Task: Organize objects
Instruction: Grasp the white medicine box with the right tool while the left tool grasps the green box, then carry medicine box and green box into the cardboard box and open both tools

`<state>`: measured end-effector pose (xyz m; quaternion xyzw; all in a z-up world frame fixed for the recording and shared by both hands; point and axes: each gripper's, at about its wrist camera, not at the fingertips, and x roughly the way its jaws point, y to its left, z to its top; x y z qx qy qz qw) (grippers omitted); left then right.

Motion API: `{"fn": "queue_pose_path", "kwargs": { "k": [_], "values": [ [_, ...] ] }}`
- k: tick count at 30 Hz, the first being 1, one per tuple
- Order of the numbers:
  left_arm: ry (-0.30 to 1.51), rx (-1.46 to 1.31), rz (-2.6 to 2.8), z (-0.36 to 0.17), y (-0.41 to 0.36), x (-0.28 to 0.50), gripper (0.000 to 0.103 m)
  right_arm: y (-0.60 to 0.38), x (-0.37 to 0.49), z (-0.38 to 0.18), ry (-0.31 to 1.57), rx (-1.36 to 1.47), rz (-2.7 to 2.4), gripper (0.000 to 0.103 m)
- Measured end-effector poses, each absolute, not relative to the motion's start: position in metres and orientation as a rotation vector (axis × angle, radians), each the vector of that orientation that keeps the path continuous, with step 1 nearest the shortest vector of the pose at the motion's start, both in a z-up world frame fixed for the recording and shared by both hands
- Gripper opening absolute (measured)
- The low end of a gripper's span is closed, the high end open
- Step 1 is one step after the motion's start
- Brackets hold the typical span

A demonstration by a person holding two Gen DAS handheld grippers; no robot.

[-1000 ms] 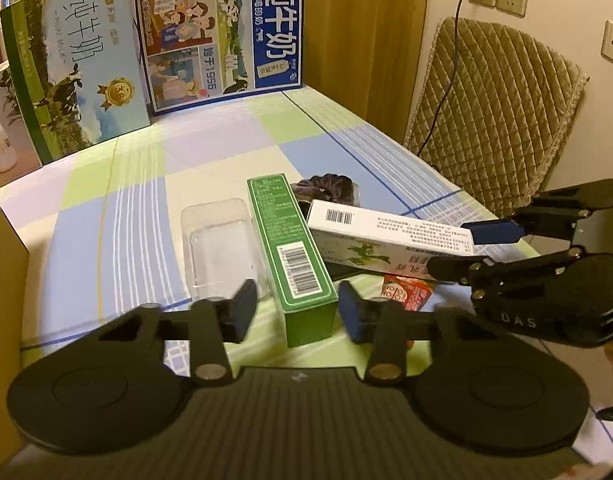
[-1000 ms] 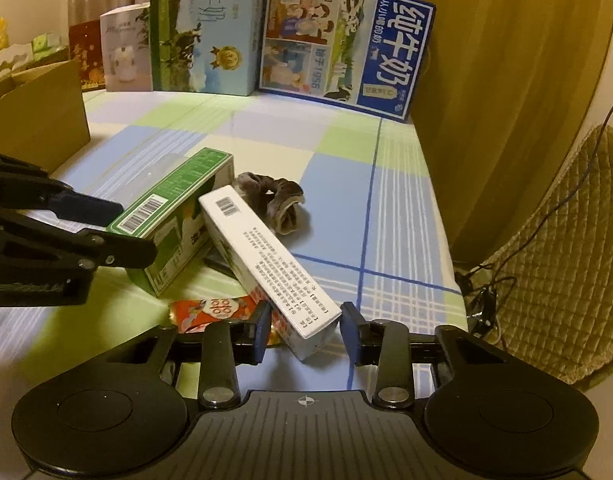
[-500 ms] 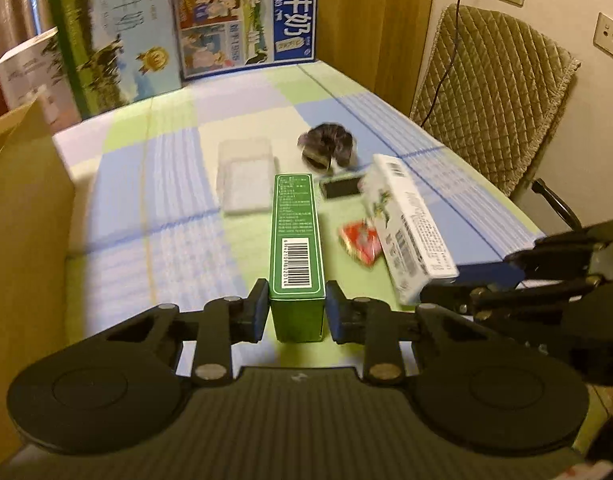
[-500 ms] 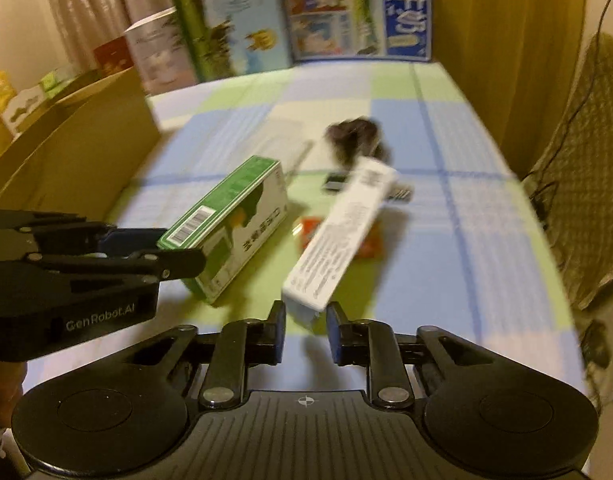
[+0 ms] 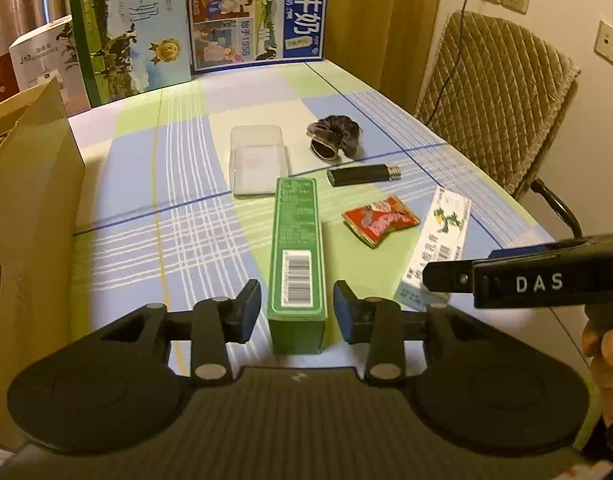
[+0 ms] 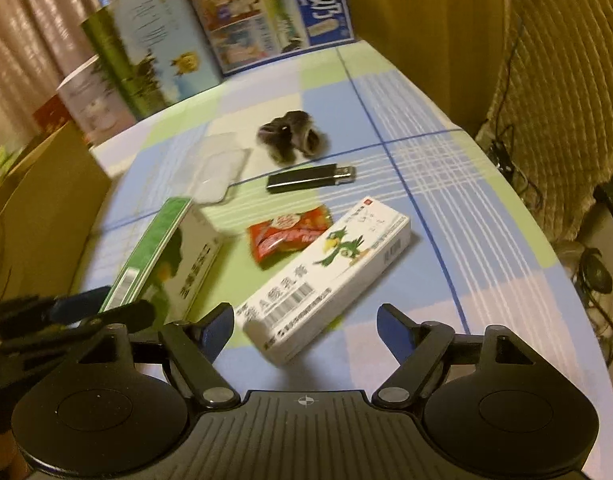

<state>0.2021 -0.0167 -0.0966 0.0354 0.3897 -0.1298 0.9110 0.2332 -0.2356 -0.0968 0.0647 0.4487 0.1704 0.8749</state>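
A long green box (image 5: 297, 248) stands on its narrow side on the checked tablecloth (image 5: 166, 184), between the fingers of my left gripper (image 5: 297, 303). The gripper is open, with a gap on each side of the box. A white box with a green bird (image 6: 326, 276) lies flat between the widely open fingers of my right gripper (image 6: 306, 320). In the left wrist view the right gripper (image 5: 526, 280) shows side-on at the right, over the white box (image 5: 438, 248). A red snack packet (image 6: 290, 232) lies between the two boxes.
Farther back lie a black lighter (image 5: 362, 174), a dark scrunchie (image 5: 334, 138) and a clear plastic case (image 5: 258, 164). A cardboard box (image 5: 30, 200) stands at the left. Milk cartons (image 5: 258, 16) line the back edge. A padded chair (image 5: 498, 92) is at the right.
Both grippers have opened. The left one let go of the green box. The right one released the white box, which now lies flat on the table.
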Motion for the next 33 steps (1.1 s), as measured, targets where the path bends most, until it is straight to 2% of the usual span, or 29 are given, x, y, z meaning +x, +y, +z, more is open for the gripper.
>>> {"fn": "queue_pose_path", "kwargs": {
  "k": [6, 10, 13, 15, 18, 22, 26, 33],
  "values": [
    [0.796, 0.038, -0.237, -0.094, -0.01, 0.208, 0.043, -0.224, 0.252, -0.106, 0.94, 0.166, 0.358, 0.076],
    [0.804, 0.037, -0.238, -0.097, -0.009, 0.209, 0.045, -0.203, 0.259, -0.113, 0.919, 0.019, 0.359, 0.076],
    [0.808, 0.039, -0.241, -0.098, -0.009, 0.209, 0.045, -0.197, 0.253, -0.119, 0.906, -0.101, 0.338, 0.065],
    [0.812, 0.035, -0.246, -0.099, -0.009, 0.209, 0.045, -0.203, 0.249, -0.118, 0.916, -0.111, 0.327, 0.05],
    [0.815, 0.025, -0.251, -0.099, -0.008, 0.209, 0.045, -0.219, 0.239, -0.115, 0.932, -0.118, 0.279, 0.038],
    [0.814, 0.026, -0.257, -0.099, -0.01, 0.21, 0.046, -0.236, 0.231, -0.109, 0.929, -0.072, 0.237, 0.038],
    [0.819, 0.037, -0.264, -0.101, -0.013, 0.213, 0.047, -0.229, 0.238, -0.104, 0.889, -0.077, 0.267, 0.045],
    [0.828, 0.105, -0.296, -0.104, -0.026, 0.225, 0.043, -0.223, 0.268, -0.112, 0.928, -0.081, 0.283, 0.045]
  ]
}}
